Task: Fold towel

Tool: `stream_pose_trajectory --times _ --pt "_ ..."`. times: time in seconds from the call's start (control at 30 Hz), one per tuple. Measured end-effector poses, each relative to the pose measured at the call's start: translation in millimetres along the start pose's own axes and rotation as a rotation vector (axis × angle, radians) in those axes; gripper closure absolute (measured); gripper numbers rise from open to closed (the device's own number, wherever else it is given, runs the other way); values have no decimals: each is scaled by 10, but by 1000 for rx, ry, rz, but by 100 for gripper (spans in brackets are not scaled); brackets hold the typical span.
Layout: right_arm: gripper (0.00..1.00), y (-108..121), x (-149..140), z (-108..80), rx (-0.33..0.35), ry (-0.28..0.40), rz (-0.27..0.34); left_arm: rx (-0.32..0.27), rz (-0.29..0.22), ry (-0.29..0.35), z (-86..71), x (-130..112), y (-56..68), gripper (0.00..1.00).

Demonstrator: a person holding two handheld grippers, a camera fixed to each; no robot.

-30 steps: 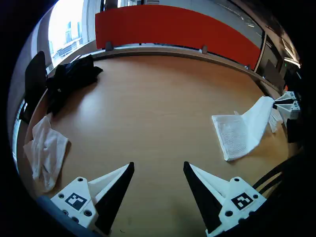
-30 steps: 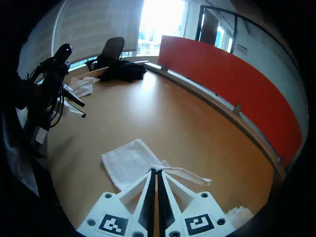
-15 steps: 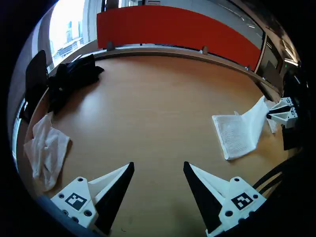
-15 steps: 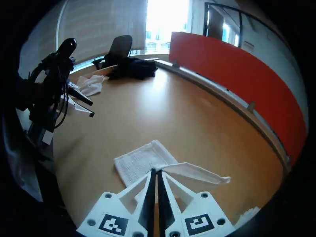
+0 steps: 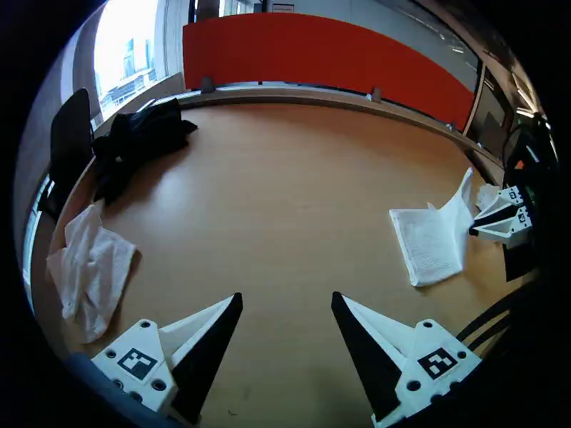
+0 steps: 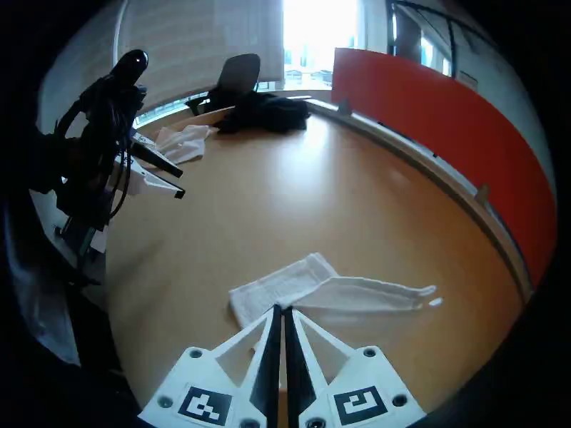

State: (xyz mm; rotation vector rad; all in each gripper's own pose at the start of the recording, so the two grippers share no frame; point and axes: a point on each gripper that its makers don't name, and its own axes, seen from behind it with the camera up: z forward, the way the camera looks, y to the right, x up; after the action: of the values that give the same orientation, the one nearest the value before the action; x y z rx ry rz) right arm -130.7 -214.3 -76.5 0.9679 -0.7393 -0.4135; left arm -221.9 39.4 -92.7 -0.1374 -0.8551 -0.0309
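Fold half done: the right gripper (image 6: 283, 312), jaws closed on an edge of the towel (image 6: 282, 285), holds that half raised over the flat half at the right of the counter (image 5: 285, 178); laying it down remains. The left gripper (image 5: 286, 294) has its jaws open and empty. A second ago the flap trailed further outward.
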Motion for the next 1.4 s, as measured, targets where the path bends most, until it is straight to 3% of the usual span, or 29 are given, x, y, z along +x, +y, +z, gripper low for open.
stream_pose_trajectory --times 0.17,0.23,0.37,0.4,1.4 --pt "93 -122 -96 118 40 -44 -18 11 -7 -2 -26 -34 -64 8" --pt "78 -133 -135 149 44 -59 -14 14 -10 -3 -29 -48 -80 8" --pt "36 -82 -179 175 26 -70 8 16 -14 -5 -27 -59 -94 8" --pt "33 -65 -184 175 21 -70 15 16 -14 -5 -26 -59 -96 8" --pt "33 20 -544 58 -14 -109 68 12 -9 0 -20 -5 -36 8"
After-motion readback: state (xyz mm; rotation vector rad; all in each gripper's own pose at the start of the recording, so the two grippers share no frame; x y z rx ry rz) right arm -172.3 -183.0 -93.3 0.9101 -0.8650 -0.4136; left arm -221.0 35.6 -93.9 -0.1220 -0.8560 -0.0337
